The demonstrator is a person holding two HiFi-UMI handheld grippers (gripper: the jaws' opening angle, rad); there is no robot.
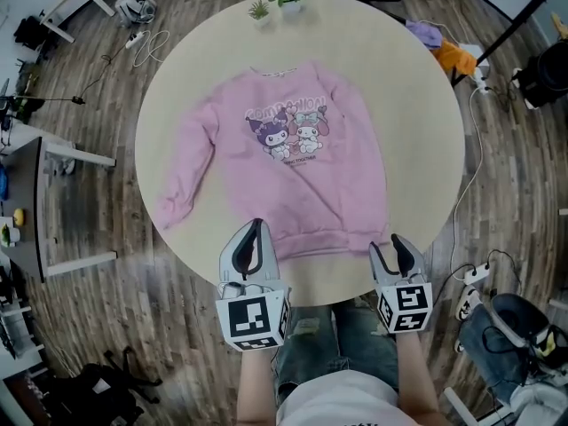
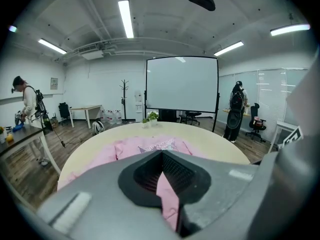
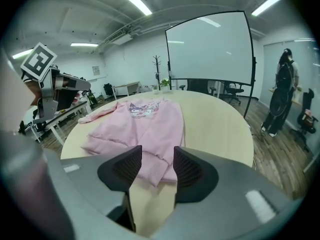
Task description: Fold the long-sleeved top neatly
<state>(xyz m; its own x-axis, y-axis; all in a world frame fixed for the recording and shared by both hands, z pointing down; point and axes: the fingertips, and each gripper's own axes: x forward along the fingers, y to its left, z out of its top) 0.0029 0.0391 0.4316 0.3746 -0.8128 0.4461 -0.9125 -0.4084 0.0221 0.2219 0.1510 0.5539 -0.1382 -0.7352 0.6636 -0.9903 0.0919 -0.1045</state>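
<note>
Top [image 1: 297,171] flat on table [image 1: 422,105], print up, sleeves out. Zero folds done. My left gripper [image 1: 256,234] is pinching the hem [image 1: 311,238]; right gripper [image 1: 396,247] wide, straddling the hem corner, not closed.

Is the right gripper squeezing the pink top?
No, the right gripper has its jaws wide apart, and the hem corner of the pink top lies loose at the gap between them.
</note>
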